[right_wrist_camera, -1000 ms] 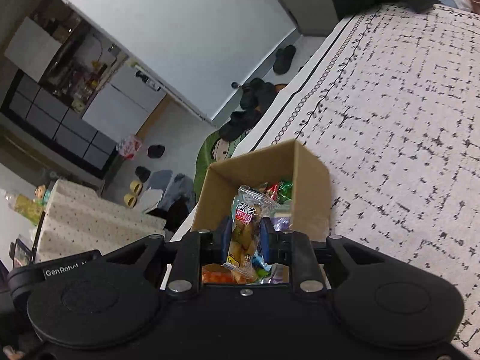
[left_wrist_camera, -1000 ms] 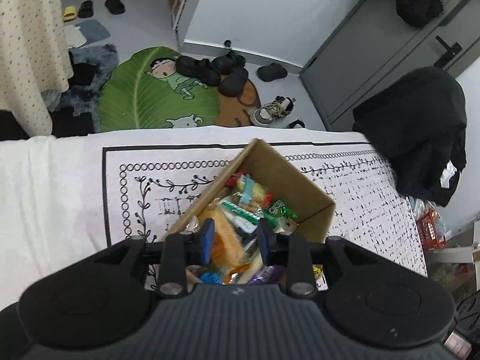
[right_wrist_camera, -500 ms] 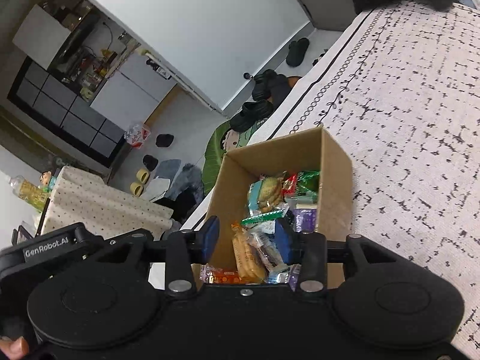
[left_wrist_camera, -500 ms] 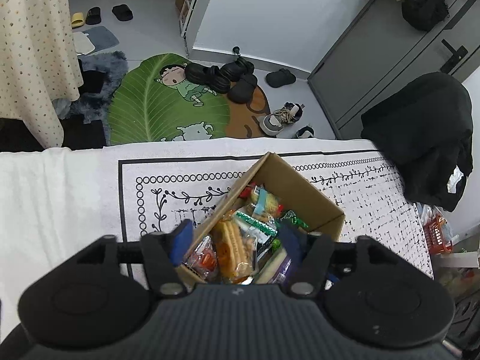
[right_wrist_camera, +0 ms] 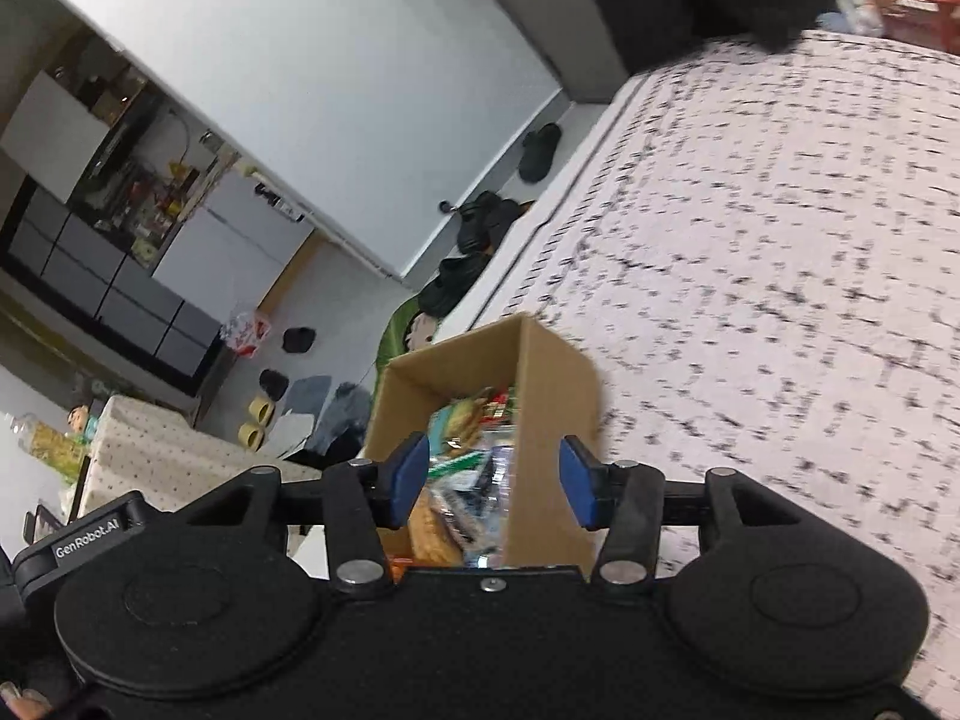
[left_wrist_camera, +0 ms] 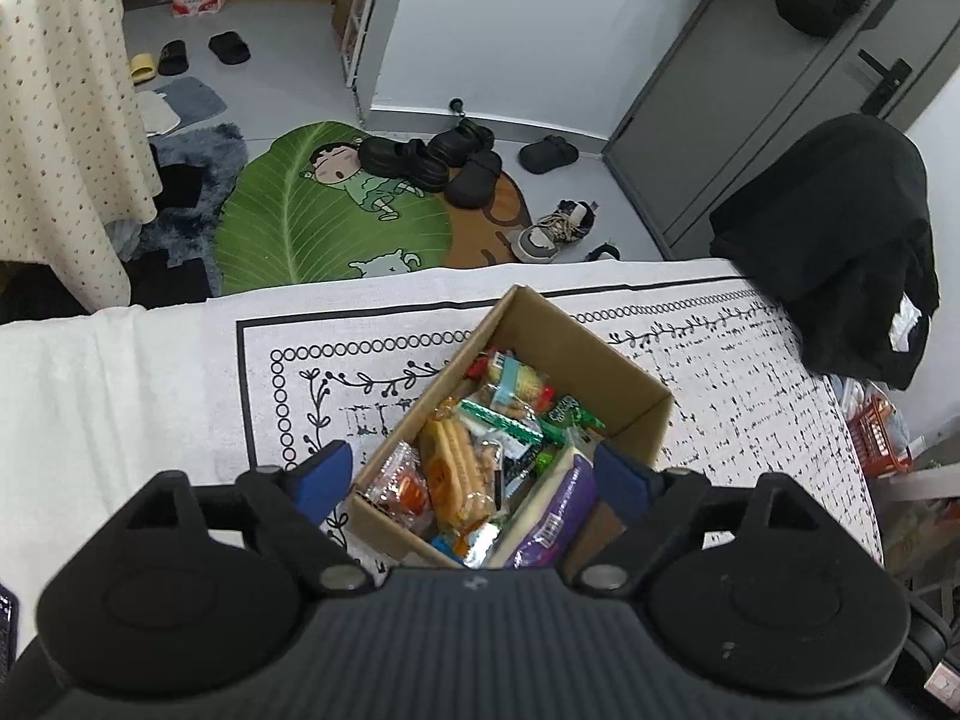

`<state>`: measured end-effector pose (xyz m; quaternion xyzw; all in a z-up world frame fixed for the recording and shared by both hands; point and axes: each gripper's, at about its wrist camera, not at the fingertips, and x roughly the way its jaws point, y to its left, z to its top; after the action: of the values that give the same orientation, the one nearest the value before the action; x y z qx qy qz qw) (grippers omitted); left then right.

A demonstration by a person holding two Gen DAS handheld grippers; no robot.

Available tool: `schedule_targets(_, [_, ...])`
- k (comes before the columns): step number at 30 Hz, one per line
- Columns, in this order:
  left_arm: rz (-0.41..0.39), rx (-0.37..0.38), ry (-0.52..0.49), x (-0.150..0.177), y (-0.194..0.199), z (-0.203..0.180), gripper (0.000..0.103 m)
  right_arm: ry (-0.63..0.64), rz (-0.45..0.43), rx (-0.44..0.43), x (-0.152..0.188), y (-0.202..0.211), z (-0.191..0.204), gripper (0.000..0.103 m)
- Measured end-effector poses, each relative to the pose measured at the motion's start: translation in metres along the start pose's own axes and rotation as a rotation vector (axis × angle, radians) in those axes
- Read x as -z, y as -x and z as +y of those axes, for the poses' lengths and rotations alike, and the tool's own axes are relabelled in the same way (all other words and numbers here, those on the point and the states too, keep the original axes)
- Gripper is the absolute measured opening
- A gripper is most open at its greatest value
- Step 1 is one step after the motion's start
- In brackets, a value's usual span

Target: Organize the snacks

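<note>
Left gripper (left_wrist_camera: 474,480): we see its jaws opening wide, empty.
Right gripper (right_wrist_camera: 492,489): jaws opening, gripping nothing.
Snacks (left_wrist_camera: 480,450): in the cardboard box (left_wrist_camera: 576,348) on the patterned cloth (left_wrist_camera: 750,396).

Even daylight, fisheye-bent edges — right view smeared by motion blur.

On the black plastic bracket (right_wrist_camera: 87,542) just left of your right gripper's body you can read "GenRobot.AI" in white letters. The printing on the snack wrappers in the brown cardboard box (left_wrist_camera: 600,360) ahead of your left gripper is too small to read.
</note>
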<state>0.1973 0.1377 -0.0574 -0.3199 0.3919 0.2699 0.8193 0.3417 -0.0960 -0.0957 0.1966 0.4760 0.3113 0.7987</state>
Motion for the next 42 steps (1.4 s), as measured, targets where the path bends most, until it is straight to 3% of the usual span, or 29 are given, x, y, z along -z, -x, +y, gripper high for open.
schedule_targets(5, [0.001, 0.028, -0.034, 0.007, 0.006, -0.01, 0.088, -0.005, -0.033, 0.062, 0.007, 0.024, -0.02, 0.057])
schedule_targets(15, [0.014, 0.09, -0.146, 0.033, 0.02, -0.025, 0.1, 0.014, -0.129, 0.159, 0.031, 0.075, -0.036, 0.092])
schedule_targets(19, [0.017, 0.111, -0.203, 0.045, 0.03, -0.029, 0.103, 0.041, -0.161, 0.196, 0.041, 0.099, -0.038, 0.099])
schedule_targets(29, [-0.001, 0.152, -0.407, 0.074, 0.065, -0.043, 0.103, 0.075, -0.193, 0.285, 0.07, 0.149, -0.032, 0.103])
schedule_targets(42, [-0.049, 0.21, -0.543, 0.099, 0.122, -0.032, 0.103, 0.163, -0.246, 0.358, 0.098, 0.207, 0.005, 0.103])
